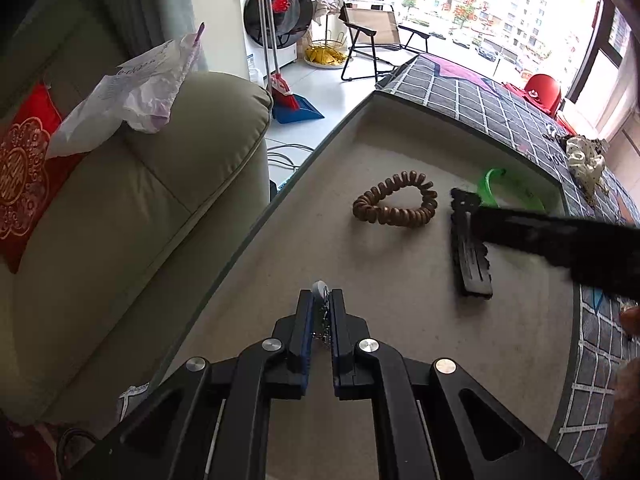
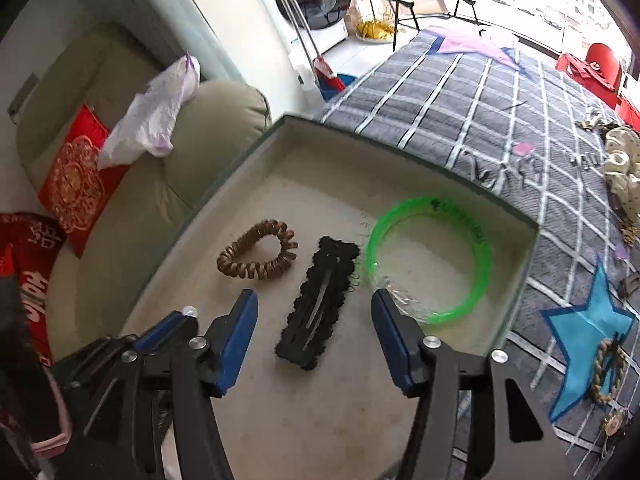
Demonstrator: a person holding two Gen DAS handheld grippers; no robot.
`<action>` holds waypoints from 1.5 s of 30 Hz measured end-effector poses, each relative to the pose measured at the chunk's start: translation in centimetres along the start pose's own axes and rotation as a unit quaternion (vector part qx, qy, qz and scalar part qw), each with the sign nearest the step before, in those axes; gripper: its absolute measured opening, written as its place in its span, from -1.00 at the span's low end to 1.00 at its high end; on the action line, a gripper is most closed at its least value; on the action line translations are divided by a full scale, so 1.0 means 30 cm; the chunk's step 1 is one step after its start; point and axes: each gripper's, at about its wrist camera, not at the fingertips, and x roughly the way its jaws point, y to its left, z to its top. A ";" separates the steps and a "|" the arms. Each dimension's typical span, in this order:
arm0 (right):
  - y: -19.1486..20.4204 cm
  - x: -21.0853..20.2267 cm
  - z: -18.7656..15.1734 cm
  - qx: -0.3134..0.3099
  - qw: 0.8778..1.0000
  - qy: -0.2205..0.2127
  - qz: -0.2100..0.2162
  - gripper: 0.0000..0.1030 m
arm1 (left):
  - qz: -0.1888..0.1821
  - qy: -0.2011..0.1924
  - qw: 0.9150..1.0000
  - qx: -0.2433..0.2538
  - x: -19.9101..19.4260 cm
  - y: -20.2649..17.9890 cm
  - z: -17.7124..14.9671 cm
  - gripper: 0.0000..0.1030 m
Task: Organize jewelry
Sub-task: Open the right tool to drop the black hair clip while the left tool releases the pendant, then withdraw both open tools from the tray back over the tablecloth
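Observation:
A shallow beige tray (image 2: 400, 380) holds a brown spiral hair tie (image 2: 258, 256), a black hair clip (image 2: 320, 304) and a green bangle (image 2: 430, 256). My right gripper (image 2: 314, 312) is open, its jaws spread to either side of the black clip just above it. My left gripper (image 1: 322, 312) is shut on a small silver chain piece with a pale bead (image 1: 320, 290), low over the tray's near left part. In the left wrist view the hair tie (image 1: 394, 204), the clip (image 1: 470, 256) and the bangle (image 1: 494, 188) lie ahead, and the right gripper's finger (image 1: 560, 240) crosses over the clip.
The tray sits on a grey checked blanket (image 2: 480, 112) with a blue star patch. A rope ring (image 2: 608, 372) and a cream scrunchie (image 2: 622, 168) lie on the blanket at right. A green sofa (image 1: 140, 200) with a red cushion stands at left.

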 end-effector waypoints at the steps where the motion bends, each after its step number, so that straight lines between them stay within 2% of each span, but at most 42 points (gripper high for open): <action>1: -0.005 -0.018 -0.003 0.003 1.000 -0.005 0.001 0.22 | -0.001 0.001 1.000 0.003 -0.001 -0.004 -0.001 -0.83; 4: -0.030 -0.068 -0.015 0.016 1.000 -0.016 0.005 0.23 | -0.002 0.003 1.000 0.011 -0.002 -0.017 -0.004 -0.82; 5: -0.043 -0.086 -0.023 0.023 1.000 -0.020 0.008 0.23 | -0.004 0.004 1.000 0.014 -0.003 -0.022 -0.004 -0.41; 6: -0.053 -0.098 -0.030 0.028 0.999 -0.022 0.009 0.23 | -0.006 0.006 1.000 0.015 -0.006 -0.027 -0.008 0.10; 7: -0.061 -0.108 -0.035 0.032 0.999 -0.024 0.010 0.23 | -0.005 0.002 1.000 0.014 -0.010 -0.028 -0.010 1.00; 9: -0.081 -0.133 -0.049 0.041 0.999 -0.028 0.013 0.23 | 0.010 -0.025 0.999 0.021 -0.039 -0.042 -0.017 0.99; 13: -0.109 -0.165 -0.072 0.053 0.998 -0.034 0.016 0.23 | 0.001 -0.022 0.999 0.041 -0.054 -0.072 -0.018 0.99; 18: -0.120 -0.205 -0.104 0.055 0.998 -0.034 0.022 0.24 | 0.000 -0.025 0.999 0.039 -0.081 -0.086 -0.020 0.99; 19: -0.119 -0.213 -0.112 0.055 0.998 -0.034 0.022 0.28 | 0.000 -0.026 0.999 0.036 -0.089 -0.084 -0.020 0.99; 21: -0.118 -0.232 -0.134 0.053 0.998 -0.034 0.023 0.54 | -0.003 -0.030 0.999 0.028 -0.108 -0.082 -0.027 0.99; 22: -0.116 -0.241 -0.147 0.052 0.998 -0.034 0.023 0.56 | -0.004 -0.031 0.999 0.024 -0.117 -0.080 -0.031 0.99; 33: -0.148 -0.343 -0.301 0.069 0.997 -0.039 0.023 0.65 | -0.023 -0.033 0.999 0.033 -0.215 -0.114 -0.102 0.99; 38: -0.179 -0.381 -0.365 0.087 0.995 -0.045 0.033 0.83 | -0.019 -0.029 0.999 0.026 -0.249 -0.130 -0.129 0.99; 45: -0.201 -0.416 -0.430 0.094 0.993 -0.049 0.042 0.85 | -0.009 -0.028 0.999 0.035 -0.280 -0.145 -0.173 0.99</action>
